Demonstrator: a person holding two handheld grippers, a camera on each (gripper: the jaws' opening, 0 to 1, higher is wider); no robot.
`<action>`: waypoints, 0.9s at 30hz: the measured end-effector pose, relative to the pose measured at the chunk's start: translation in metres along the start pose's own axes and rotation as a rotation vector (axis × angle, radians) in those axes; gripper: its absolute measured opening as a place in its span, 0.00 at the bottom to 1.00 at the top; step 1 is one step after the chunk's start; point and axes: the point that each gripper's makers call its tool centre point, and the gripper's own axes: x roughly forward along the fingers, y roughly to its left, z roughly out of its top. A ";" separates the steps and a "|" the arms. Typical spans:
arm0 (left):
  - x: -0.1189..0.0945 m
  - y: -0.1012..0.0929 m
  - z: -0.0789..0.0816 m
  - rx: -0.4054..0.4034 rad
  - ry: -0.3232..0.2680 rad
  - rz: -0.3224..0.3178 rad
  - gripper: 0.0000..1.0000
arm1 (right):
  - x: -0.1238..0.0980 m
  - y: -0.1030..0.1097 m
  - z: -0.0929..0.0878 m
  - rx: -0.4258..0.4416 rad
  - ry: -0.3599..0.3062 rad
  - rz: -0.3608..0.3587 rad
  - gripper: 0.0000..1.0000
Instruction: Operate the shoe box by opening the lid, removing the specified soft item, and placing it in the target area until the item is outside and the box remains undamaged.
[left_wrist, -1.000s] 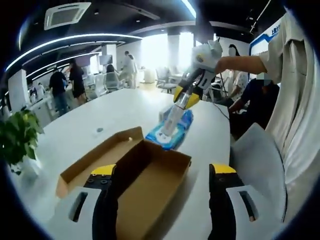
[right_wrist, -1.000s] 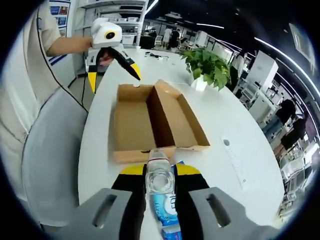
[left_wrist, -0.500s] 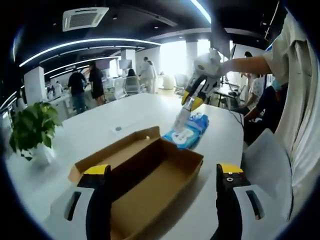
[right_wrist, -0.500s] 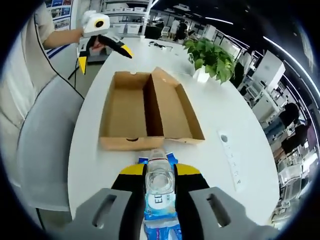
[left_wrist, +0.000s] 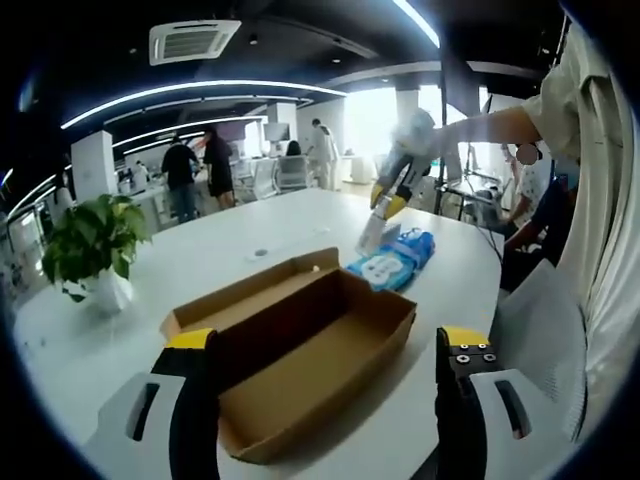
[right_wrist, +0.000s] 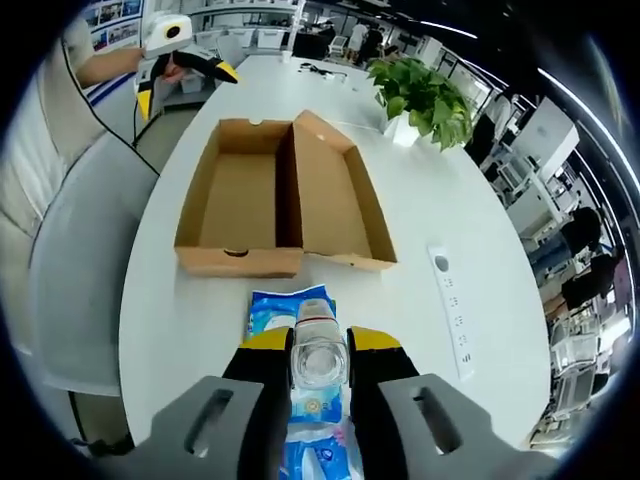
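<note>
Right gripper view: we list a brown cardboard shoe box (right_wrist: 280, 195), lid folded back flat beside its tray, both halves bare inside, on a white table (right_wrist: 170, 310). Just on our near side of the box lies a blue soft pack, apparently wet wipes (right_wrist: 290, 312), flat on the table and already outside the box. Its long axis runs straight away from us toward the box, in line with the jaws. The right gripper (right_wrist: 319, 352) is closed around a clear plastic bottle (right_wrist: 319, 350), neck pointing forward, and hangs directly above the pack. The left gripper (right_wrist: 180, 75) sits far off past the box, near the table's end.

Left gripper view: we note the left gripper's (left_wrist: 320, 345) own jaws spread wide with nothing between them, the box (left_wrist: 310, 350) near, the pack (left_wrist: 393, 262) beyond it on the far right, and the right gripper (left_wrist: 385, 208) poised over it.

We judge the right hand much the nearer to the pack. A potted plant (right_wrist: 425, 95) and a power strip (right_wrist: 448, 310) stand clear.
</note>
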 end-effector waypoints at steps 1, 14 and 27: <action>-0.002 0.001 0.000 -0.002 -0.001 0.005 0.92 | 0.001 -0.003 -0.002 -0.001 0.008 0.001 0.18; -0.021 0.012 -0.017 -0.042 -0.002 0.095 0.90 | 0.018 -0.025 -0.026 -0.022 0.102 0.017 0.18; -0.027 0.018 -0.024 -0.050 0.021 0.128 0.89 | 0.035 -0.046 -0.047 -0.045 0.192 0.028 0.18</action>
